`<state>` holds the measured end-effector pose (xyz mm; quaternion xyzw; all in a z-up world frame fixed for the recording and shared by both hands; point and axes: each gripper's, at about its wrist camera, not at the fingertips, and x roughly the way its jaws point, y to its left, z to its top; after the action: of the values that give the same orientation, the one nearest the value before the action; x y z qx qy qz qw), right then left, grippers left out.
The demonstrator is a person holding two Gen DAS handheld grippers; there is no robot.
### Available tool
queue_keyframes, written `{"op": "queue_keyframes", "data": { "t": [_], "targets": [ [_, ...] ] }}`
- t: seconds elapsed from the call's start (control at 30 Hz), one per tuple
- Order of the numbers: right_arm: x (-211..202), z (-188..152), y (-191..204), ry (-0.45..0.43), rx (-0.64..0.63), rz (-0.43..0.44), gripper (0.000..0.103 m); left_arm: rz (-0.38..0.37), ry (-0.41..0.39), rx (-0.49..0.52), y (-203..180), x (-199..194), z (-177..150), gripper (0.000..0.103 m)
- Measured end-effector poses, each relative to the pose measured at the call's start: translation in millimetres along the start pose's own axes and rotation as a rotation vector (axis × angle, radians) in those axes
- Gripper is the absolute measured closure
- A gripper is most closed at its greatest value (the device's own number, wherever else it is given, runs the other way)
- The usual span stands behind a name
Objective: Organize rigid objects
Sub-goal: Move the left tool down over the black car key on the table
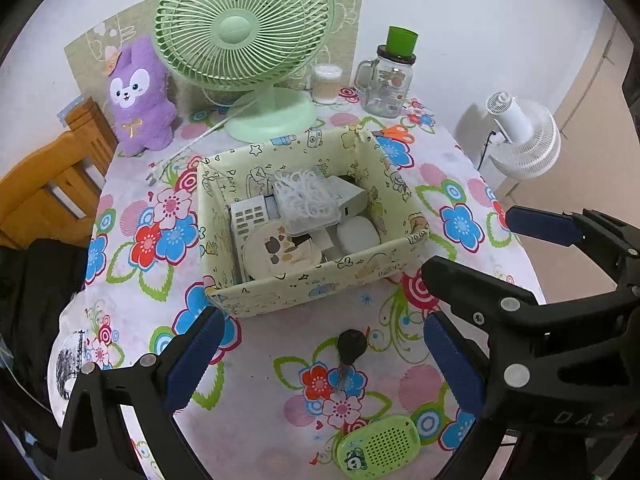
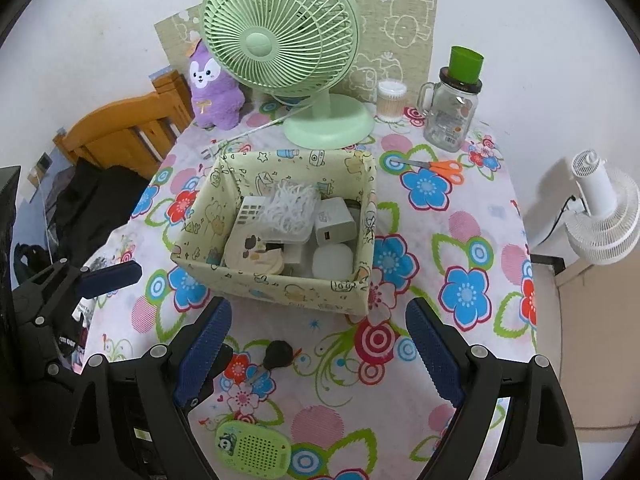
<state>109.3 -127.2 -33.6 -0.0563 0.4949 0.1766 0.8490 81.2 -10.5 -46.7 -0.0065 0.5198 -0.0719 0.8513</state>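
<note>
Fingers (image 1: 200, 344) apart on both grippers; black-headed key (image 1: 349, 350) flat on floral cloth.

Floral-clothed table (image 1: 448, 184) bearing storage box (image 1: 316, 292), key (image 1: 351, 346), speaker (image 1: 378, 446) (green), fan (image 1: 244, 28).

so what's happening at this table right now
A person holds two grippers over a flowered table, tidying small rigid items into a fabric box. The box already holds a charger, a remote-like piece and other bits. A black key and a green speaker still lie on the cloth in front of it. Left gripper and right gripper both hover with jaws open, holding nothing.
</note>
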Motion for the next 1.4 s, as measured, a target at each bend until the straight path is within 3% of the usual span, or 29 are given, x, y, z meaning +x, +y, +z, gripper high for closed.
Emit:
{"op": "queue_keyframes", "data": {
  "t": [0.6,1.4],
  "targets": [
    [1,-44,13,0.019,0.141,-0.082,0.012,-0.08,0.02,0.144,2,12,-31,0.002],
    [31,-86,-3,0.098,0.266,-0.157,0.012,-0.082,0.087,0.256,-4,61,-47,0.005]
  ]
}}
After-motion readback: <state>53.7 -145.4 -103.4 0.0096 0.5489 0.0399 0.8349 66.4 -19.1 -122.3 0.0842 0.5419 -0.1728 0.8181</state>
